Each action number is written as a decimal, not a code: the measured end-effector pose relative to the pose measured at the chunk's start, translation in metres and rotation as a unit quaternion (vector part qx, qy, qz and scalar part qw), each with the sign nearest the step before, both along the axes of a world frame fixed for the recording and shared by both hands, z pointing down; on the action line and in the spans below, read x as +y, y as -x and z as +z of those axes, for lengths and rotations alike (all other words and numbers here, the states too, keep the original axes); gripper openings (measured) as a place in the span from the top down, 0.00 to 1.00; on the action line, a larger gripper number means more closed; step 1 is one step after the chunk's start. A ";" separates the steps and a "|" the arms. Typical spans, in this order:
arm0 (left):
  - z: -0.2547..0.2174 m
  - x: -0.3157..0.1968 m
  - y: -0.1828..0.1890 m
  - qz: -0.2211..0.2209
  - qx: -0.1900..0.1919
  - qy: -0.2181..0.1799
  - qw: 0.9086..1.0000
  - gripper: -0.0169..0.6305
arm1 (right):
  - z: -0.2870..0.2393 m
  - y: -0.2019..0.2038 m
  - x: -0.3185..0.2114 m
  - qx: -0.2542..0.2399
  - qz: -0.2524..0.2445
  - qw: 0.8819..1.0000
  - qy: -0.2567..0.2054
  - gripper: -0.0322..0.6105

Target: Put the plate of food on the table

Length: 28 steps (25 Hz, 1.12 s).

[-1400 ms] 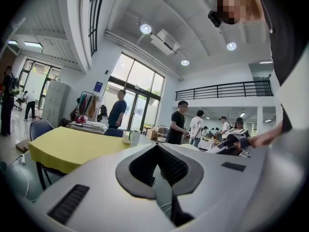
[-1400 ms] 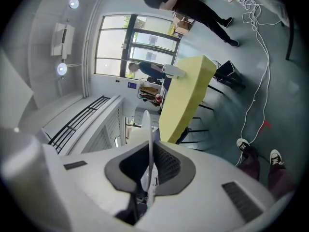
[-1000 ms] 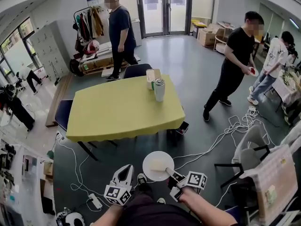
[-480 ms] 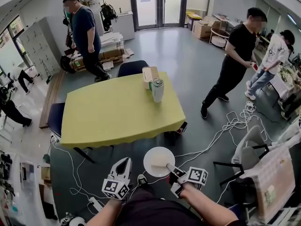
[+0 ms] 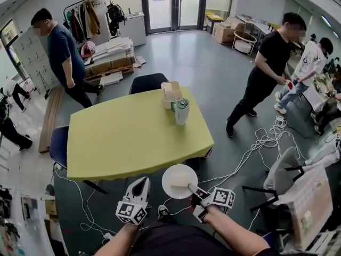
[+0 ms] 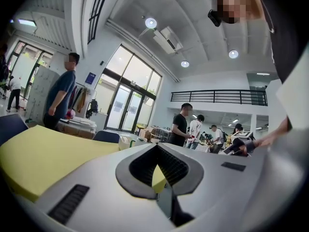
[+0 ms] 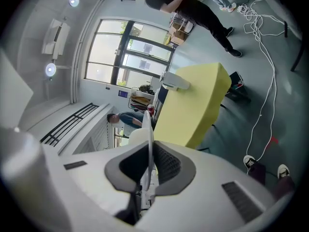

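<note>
A white plate [image 5: 176, 178] with a pale piece of food on it hangs just off the near edge of the yellow table [image 5: 128, 137]. My right gripper [image 5: 192, 189] is shut on the plate's near rim. In the right gripper view the plate [image 7: 150, 138] shows edge-on between the jaws of the right gripper [image 7: 147, 167], with the yellow table [image 7: 193, 108] beyond. To the plate's left, my left gripper [image 5: 141, 183] is shut and holds nothing. Over the jaws of the left gripper [image 6: 157, 173] the yellow table [image 6: 43, 153] fills the left side.
A silver-green can [image 5: 181, 111] and a cardboard box [image 5: 171, 93] stand near the table's far right edge. Dark chairs [image 5: 148, 82] [image 5: 58, 142] sit at its far and left sides. Cables [image 5: 261, 143] lie on the floor, right. A person in black [image 5: 266, 73] and a person in blue [image 5: 61, 52] stand nearby.
The table has come closer to me and the plate now hangs at its near edge. The person in blue has walked to the left. Both grippers keep their state.
</note>
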<state>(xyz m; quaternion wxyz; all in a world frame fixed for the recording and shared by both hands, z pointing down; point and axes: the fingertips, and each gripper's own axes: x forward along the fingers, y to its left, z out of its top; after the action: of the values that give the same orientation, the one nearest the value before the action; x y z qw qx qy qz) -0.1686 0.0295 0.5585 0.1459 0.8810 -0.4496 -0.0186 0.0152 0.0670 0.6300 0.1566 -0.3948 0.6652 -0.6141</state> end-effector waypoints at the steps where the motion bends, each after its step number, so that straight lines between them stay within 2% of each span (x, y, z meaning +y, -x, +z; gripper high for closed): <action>1: 0.000 -0.008 0.003 0.003 0.001 -0.001 1.000 0.96 | -0.002 0.005 -0.007 -0.004 0.002 1.000 0.000 0.90; 11: -0.007 -0.064 0.029 0.026 0.013 -0.010 1.000 0.96 | -0.019 0.035 -0.057 -0.008 0.024 0.999 -0.024 0.90; 17: -0.002 -0.071 0.028 0.034 0.020 -0.004 0.999 0.96 | -0.023 0.031 -0.063 -0.018 0.038 0.999 -0.029 0.90; 28: 0.007 -0.096 0.017 0.016 0.019 0.003 1.000 0.96 | -0.015 0.012 -0.086 -0.030 0.037 0.999 -0.022 0.90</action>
<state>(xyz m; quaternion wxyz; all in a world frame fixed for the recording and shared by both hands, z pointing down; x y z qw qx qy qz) -0.1856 -0.0665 0.5651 0.1571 0.8870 -0.4330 -0.0316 0.0034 -0.0190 0.6152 0.2076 -0.3972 0.6586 -0.6044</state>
